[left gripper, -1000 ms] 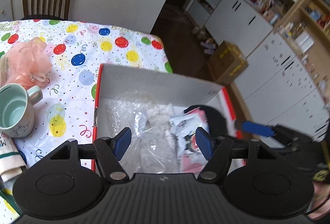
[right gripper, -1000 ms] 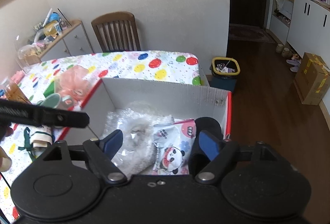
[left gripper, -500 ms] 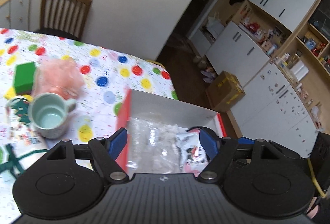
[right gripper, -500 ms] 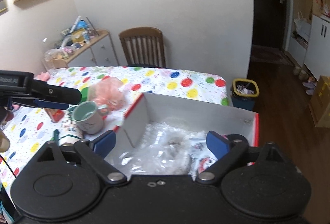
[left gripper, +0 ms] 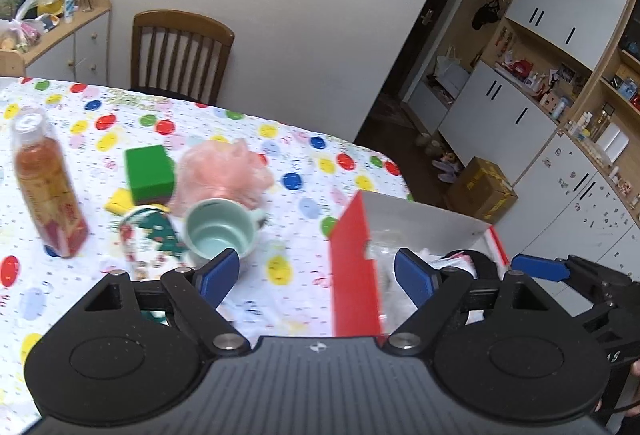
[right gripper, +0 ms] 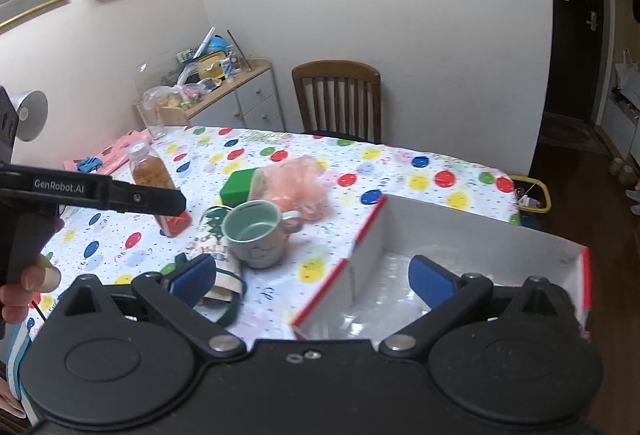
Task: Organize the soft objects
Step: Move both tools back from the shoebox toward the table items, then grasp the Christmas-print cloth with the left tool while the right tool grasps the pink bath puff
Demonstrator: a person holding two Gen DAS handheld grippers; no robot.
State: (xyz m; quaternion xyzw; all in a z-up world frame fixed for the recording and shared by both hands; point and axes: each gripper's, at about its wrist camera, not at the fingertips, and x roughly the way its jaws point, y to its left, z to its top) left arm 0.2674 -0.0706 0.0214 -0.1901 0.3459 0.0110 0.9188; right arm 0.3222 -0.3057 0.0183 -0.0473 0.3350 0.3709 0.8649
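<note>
1. The left tool (left gripper: 316,275) is empty and its jaws are opening, with nothing between the blue pads (left gripper: 219,272); it hangs over the worktop (left gripper: 288,155) near the box's red wall.
2. The right tool (right gripper: 314,277) is also empty, its jaws opening wide; one pad sits over the worktop, the other over the box (right gripper: 480,231).
3. The box stands at the worktop's right end, white inside and red outside. It holds crinkled clear plastic (right gripper: 396,275), and in the left view a printed pouch and something dark show behind the right pad, too hidden to name.
4. The pink pouf (left gripper: 224,171) lies on the worktop outside the box, just behind the mug (left gripper: 218,231) and beside the green block (left gripper: 149,171).
5. A yellow piece (left gripper: 119,199) pokes out under the block.
6. A printed bag (left gripper: 150,235) with green trim lies just left of the mug, blurred.
7. The bottle (left gripper: 46,187) of amber drink stands upright further left.
8. A chair (right gripper: 336,99) stands at the far side.
</note>
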